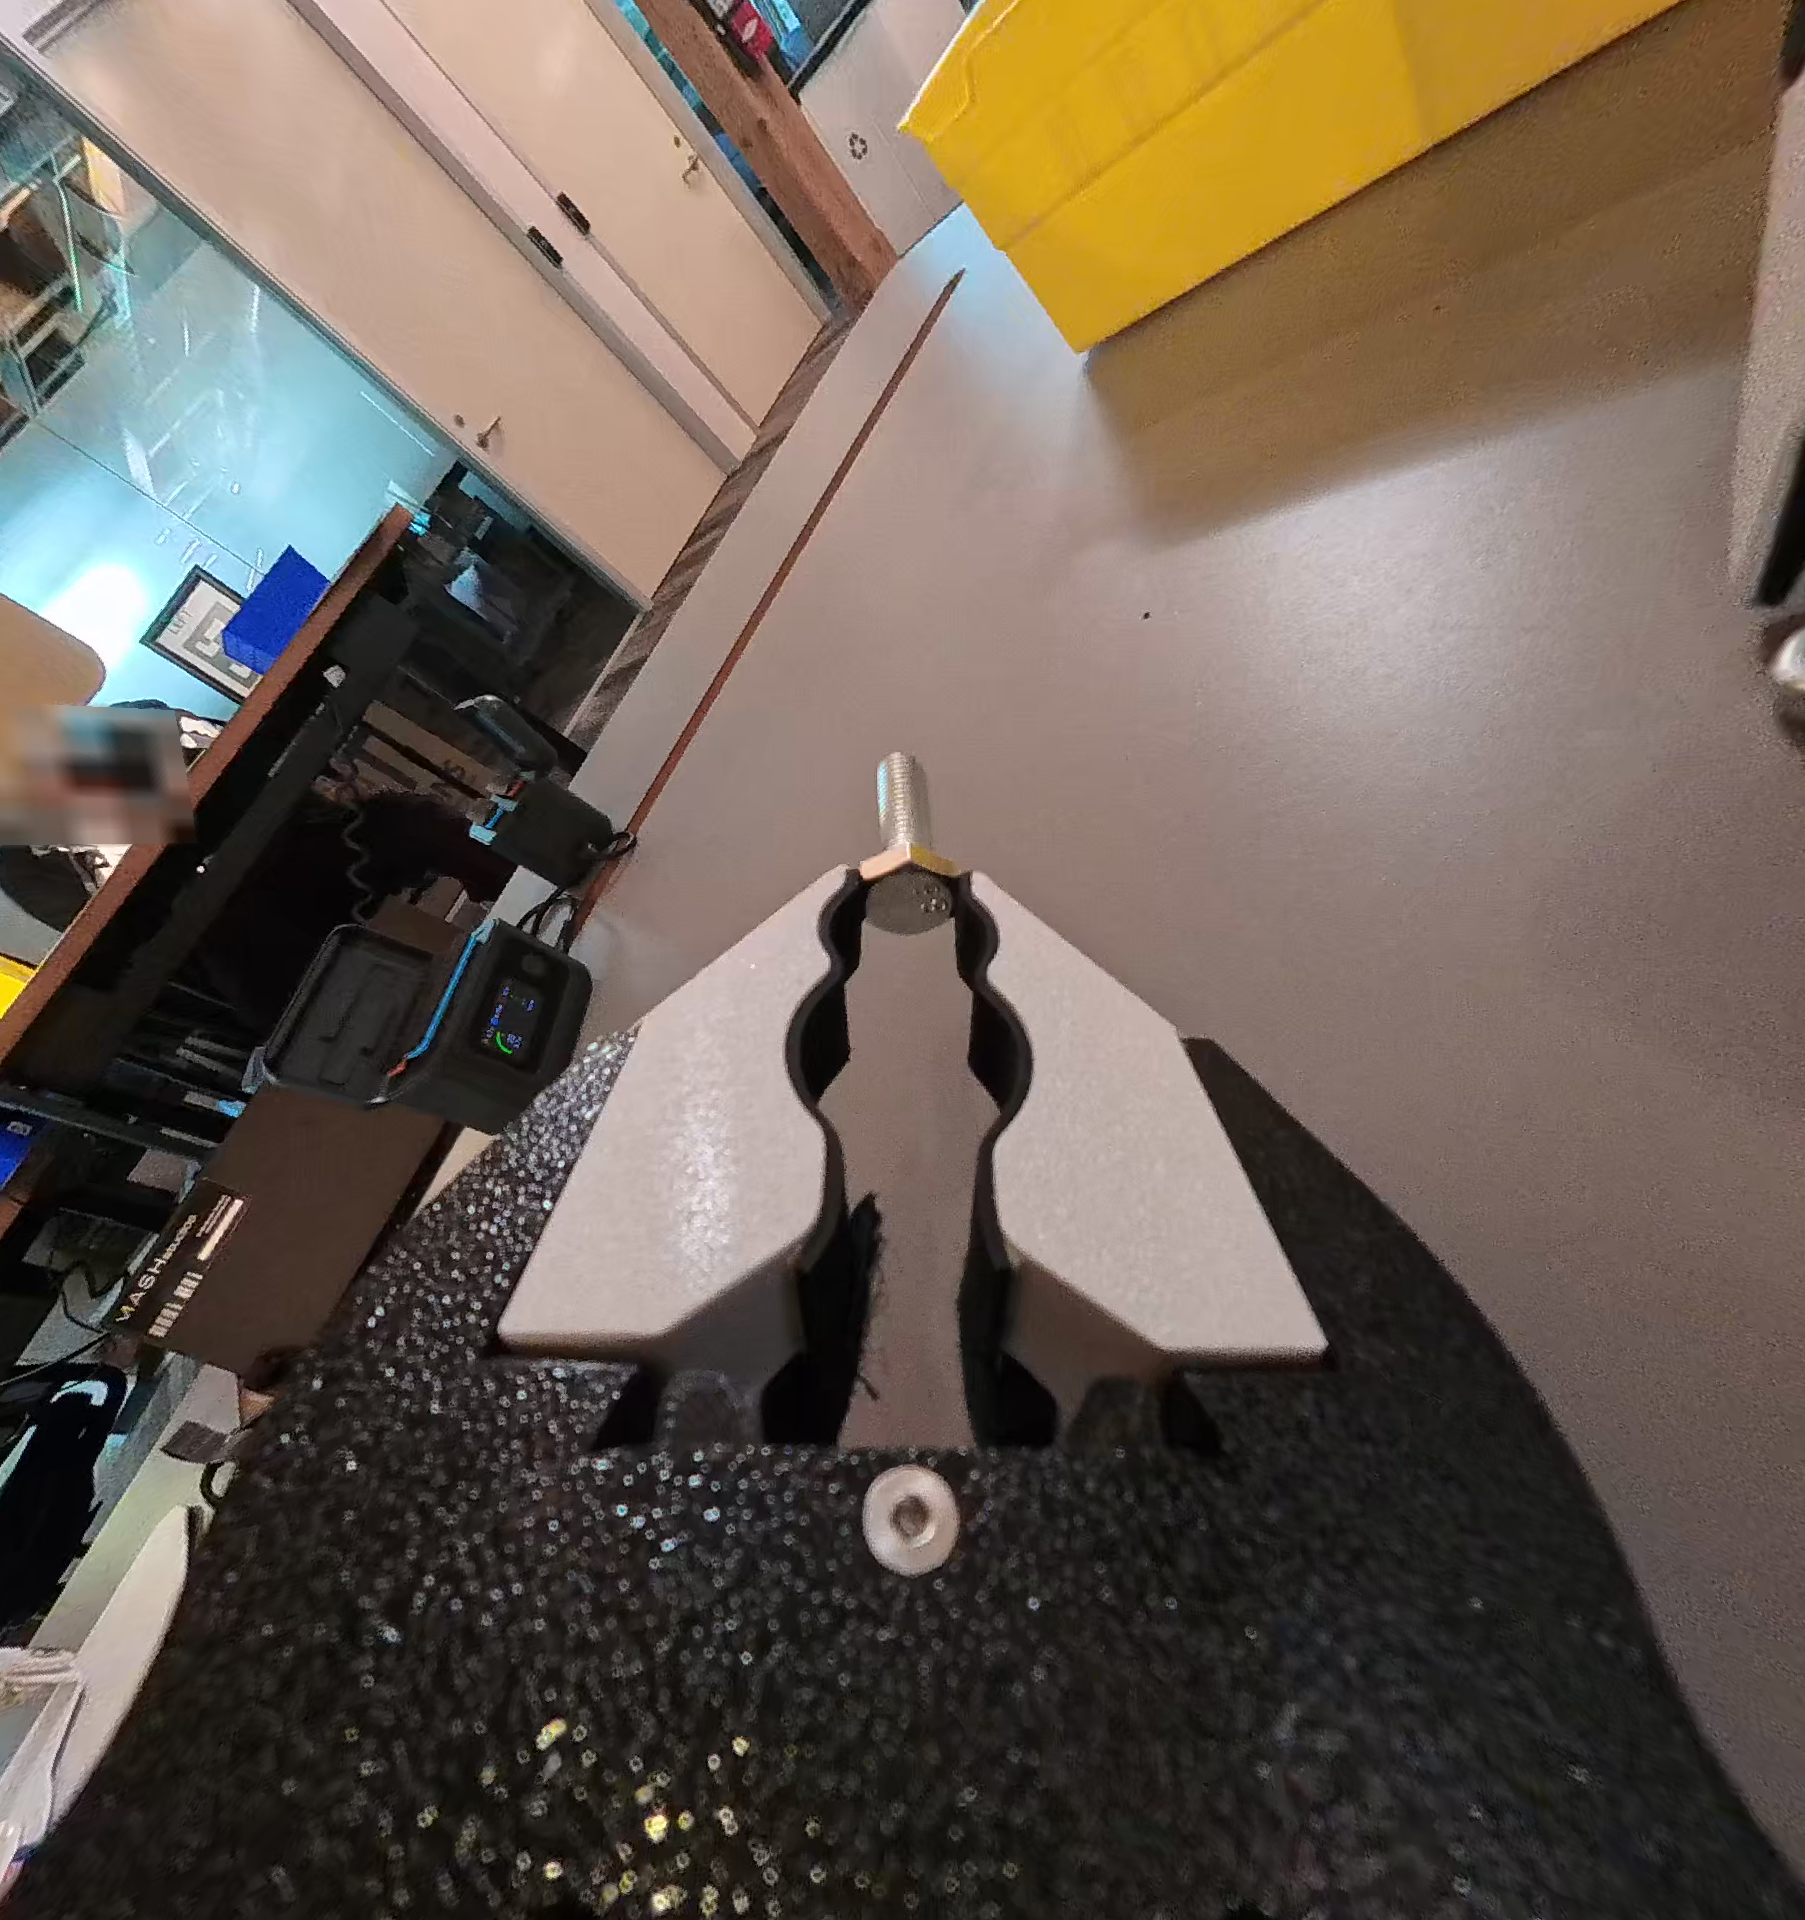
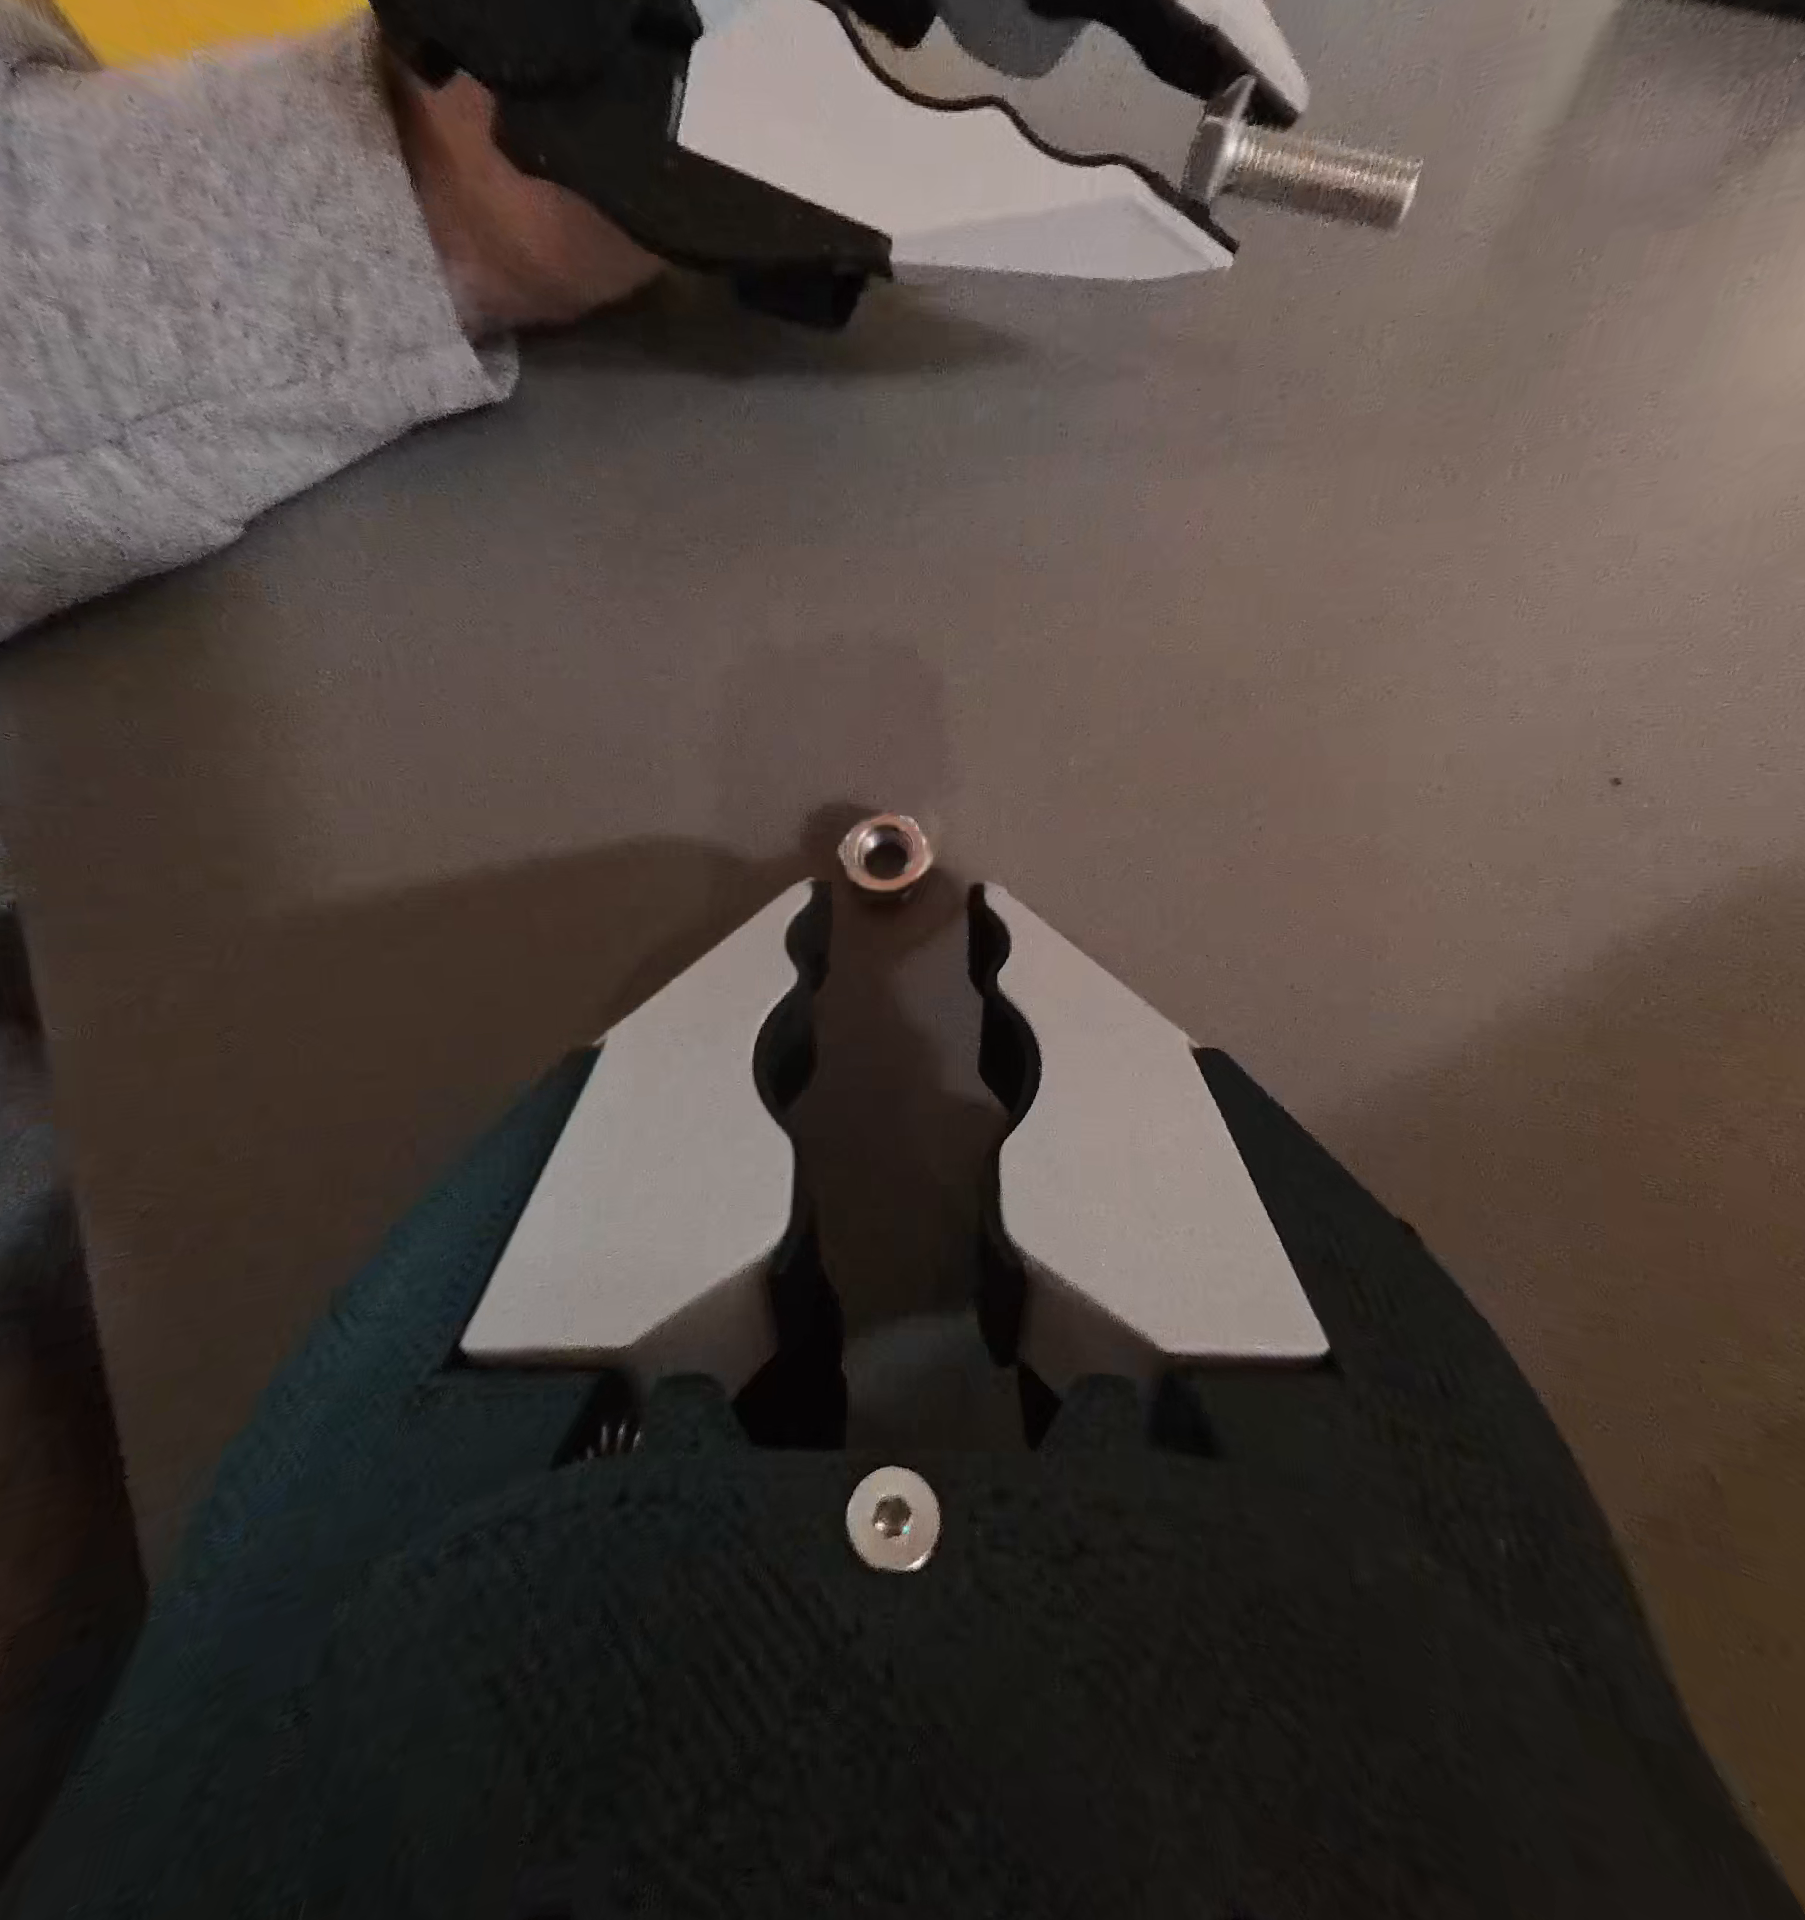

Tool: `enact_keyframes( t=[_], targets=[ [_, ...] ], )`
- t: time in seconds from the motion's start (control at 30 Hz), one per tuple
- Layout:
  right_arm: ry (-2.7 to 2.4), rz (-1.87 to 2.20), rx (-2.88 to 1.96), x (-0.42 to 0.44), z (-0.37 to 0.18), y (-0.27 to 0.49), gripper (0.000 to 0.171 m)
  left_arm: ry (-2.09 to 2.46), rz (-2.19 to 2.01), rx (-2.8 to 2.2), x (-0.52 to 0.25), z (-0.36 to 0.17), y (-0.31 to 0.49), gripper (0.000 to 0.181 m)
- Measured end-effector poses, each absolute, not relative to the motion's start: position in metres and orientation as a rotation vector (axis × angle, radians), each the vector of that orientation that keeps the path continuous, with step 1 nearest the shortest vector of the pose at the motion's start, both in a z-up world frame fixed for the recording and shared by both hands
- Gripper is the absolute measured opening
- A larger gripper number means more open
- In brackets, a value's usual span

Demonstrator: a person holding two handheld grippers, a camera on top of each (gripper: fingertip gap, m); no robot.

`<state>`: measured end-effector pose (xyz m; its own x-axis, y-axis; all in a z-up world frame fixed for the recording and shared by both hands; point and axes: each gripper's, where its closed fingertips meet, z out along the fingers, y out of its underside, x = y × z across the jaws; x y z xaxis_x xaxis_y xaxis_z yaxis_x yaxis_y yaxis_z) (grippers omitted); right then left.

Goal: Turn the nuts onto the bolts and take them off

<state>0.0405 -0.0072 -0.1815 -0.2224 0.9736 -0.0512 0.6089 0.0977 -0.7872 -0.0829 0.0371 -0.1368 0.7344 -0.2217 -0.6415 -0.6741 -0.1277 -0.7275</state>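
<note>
steel nut (image 2: pixel 882 852) lies flat on the grey table (image 2: pixel 1293 675), bore facing up, just ahead of the right gripper (image 2: pixel 898 894) tips. right gripper fingers stand apart and hold nothing; the nut sits just beyond the gap, not between the pads. steel bolt (image 1: pixel 903 805) is clamped by its hex head in the left gripper (image 1: pixel 908 883), threaded shank pointing forward and free of any nut. in the right wrist view the left gripper holds the bolt above the table, well apart from the nut, with a grey sleeve (image 2: pixel 150 312) behind it. a yellow bin (image 1: pixel 1241 135) stands at the far side of the table. judgement: threading has not started; pickup of the nut, alignment, turning on and removal all remain.
</note>
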Motion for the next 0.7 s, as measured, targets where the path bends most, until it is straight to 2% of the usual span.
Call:
enact_keyframes(
  t=[0.5, 0.7],
  targets=[
    [-1.776, 0.829, -1.628, 0.027, -0.184, -0.005, 0.017, 0.725, 0.369, -1.648, -0.073, -0.131, 0.034, 0.015],
    [-1.725, 0.770, -1.507, 0.026, -0.171, -0.003, 0.016, 0.708, 0.355, -1.635, -0.074, -0.128, 0.032, 0.015]
  ],
)
